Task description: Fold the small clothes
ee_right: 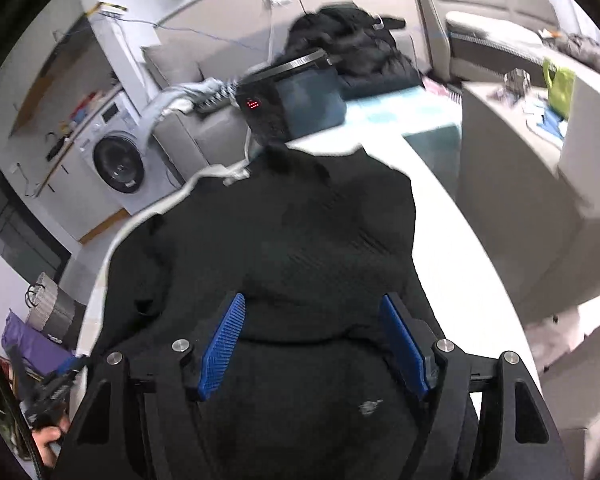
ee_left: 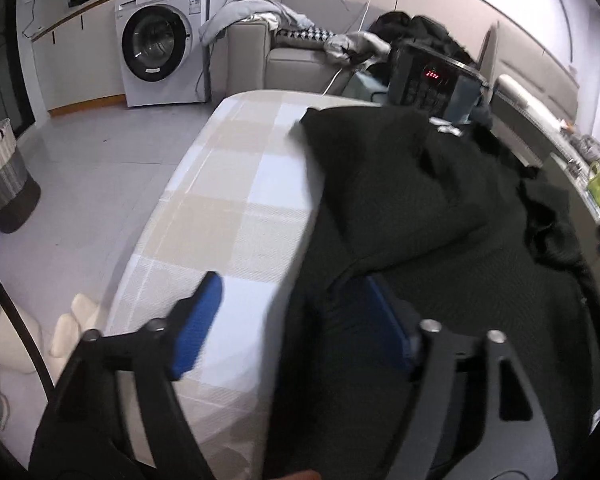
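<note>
A black knit garment [ee_left: 420,208] is seen spread over a checked cloth [ee_left: 236,200] on a table, bunched toward the far edge and hanging off the near one. In the left wrist view the left gripper [ee_left: 296,320] is held with its jaws wide; the left blue pad [ee_left: 198,328] is shown clear over the cloth, while the right pad [ee_left: 388,320] is partly buried under a fold of the knit, so contact cannot be judged. In the right wrist view the right gripper [ee_right: 312,344] is held wide above the garment, its pads apart and nothing pinched between them. A dark appliance with a red display [ee_right: 256,108] is half hidden behind the garment's far edge. The background is smeared by motion blur; a washing machine [ee_left: 160,44] is made out at the back.
</note>
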Demonstrator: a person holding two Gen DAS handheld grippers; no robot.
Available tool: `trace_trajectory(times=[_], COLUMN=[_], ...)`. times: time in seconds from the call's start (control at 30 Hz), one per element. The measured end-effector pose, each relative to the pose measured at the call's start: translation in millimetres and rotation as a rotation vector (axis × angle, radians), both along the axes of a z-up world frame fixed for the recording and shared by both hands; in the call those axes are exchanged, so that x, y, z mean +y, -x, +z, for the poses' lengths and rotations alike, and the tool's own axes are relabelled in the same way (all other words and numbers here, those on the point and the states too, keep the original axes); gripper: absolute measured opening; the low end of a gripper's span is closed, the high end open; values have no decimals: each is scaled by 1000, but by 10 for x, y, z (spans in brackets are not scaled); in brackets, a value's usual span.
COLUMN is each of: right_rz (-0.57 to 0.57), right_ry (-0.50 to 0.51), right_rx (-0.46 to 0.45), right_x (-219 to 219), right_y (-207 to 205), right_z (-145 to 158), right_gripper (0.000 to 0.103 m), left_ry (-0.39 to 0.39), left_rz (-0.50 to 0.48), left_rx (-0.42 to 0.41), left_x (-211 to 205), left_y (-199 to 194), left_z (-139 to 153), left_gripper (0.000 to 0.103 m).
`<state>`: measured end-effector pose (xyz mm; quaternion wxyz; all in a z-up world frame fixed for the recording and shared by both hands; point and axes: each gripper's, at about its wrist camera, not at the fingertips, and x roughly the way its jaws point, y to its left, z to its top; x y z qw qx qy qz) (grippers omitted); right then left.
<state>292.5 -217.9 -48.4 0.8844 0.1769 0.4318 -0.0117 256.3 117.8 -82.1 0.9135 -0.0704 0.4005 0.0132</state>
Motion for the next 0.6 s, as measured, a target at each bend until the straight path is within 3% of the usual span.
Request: trace_trajectory(times=[0.2,0.3,0.43,0.5,0.6], right_rz=[34,-22,-98,-107,-60], right_ry=[-197,-301,-398,-375,-243], right_rx=[93,159,144,141,122], right_x=[-27,-37,-126,-138,-6], right_y=[-280,-358,-359,-370,-396], right_z=[-424,-624,-672,-658,-540], right_gripper=[69,62,60,57,56], left_ry=[91,135,172,172,168], left_rz=[-22,-28,-28,-22,-19], left_rx=[5,13,19,23,26], left_x=[-88,-121,-127,-119,-117], left_y=[-11,-17,-33,-38,-45], left_z=[-8,-35,-75,-95,-115], left_gripper=[92,96,97,97,97])
